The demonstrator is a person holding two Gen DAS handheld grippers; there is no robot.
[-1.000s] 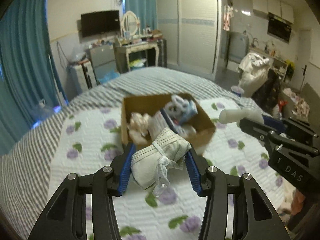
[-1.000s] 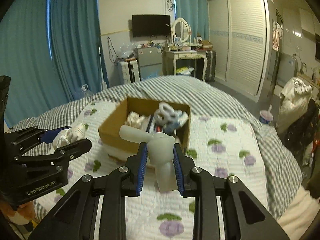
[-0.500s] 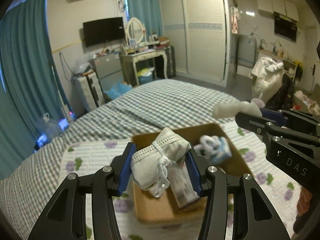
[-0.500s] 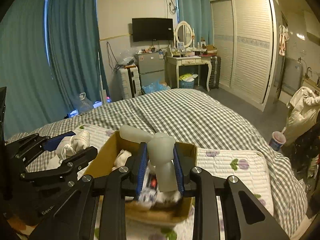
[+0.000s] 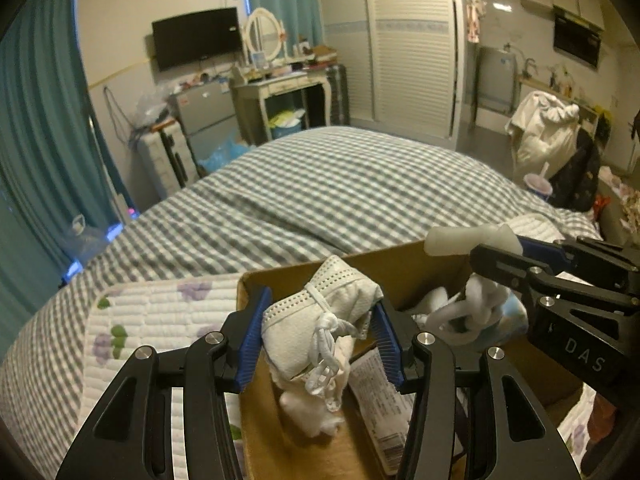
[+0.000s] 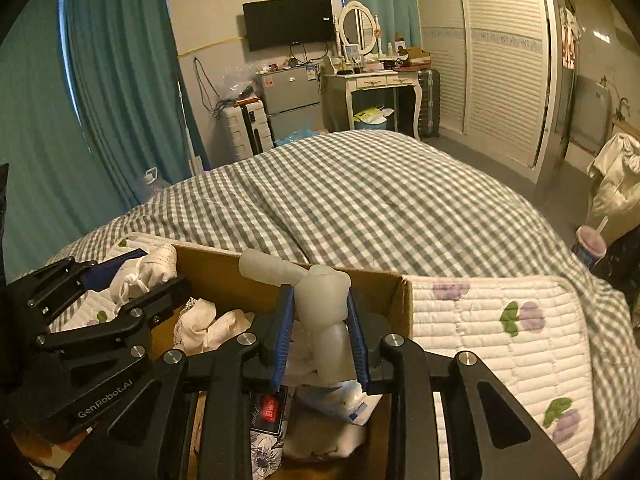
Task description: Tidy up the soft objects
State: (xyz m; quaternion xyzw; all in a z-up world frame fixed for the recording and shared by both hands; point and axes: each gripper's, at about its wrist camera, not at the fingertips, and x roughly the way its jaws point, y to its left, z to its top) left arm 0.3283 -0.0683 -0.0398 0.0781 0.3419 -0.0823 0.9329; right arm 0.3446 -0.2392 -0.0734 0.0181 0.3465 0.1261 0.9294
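Note:
My left gripper (image 5: pixel 318 334) is shut on a bundled white face mask (image 5: pixel 320 320) with knotted ear loops, held over the left part of the open cardboard box (image 5: pixel 400 258). My right gripper (image 6: pixel 320 334) is shut on a translucent white soft tube piece (image 6: pixel 322 300), held over the same box (image 6: pixel 384 280) near its far wall. In the right wrist view the left gripper (image 6: pixel 100 312) and the mask (image 6: pixel 140 272) show at the left. In the left wrist view the right gripper (image 5: pixel 560 280) and the tube piece (image 5: pixel 460 236) show at the right.
The box holds white cloth pieces (image 6: pixel 212 324), a white chain-like item (image 5: pixel 472 312), a printed packet (image 5: pixel 384 400) and a floral pouch (image 6: pixel 266 448). It sits on a white floral quilt (image 6: pixel 500 340) over a grey checked bed cover (image 6: pixel 360 200). A cup with a straw (image 6: pixel 590 246) stands beyond the bed.
Both grippers have moved forward from in front of the box to over it, still holding the mask and the tube piece. The box now lies directly beneath them.

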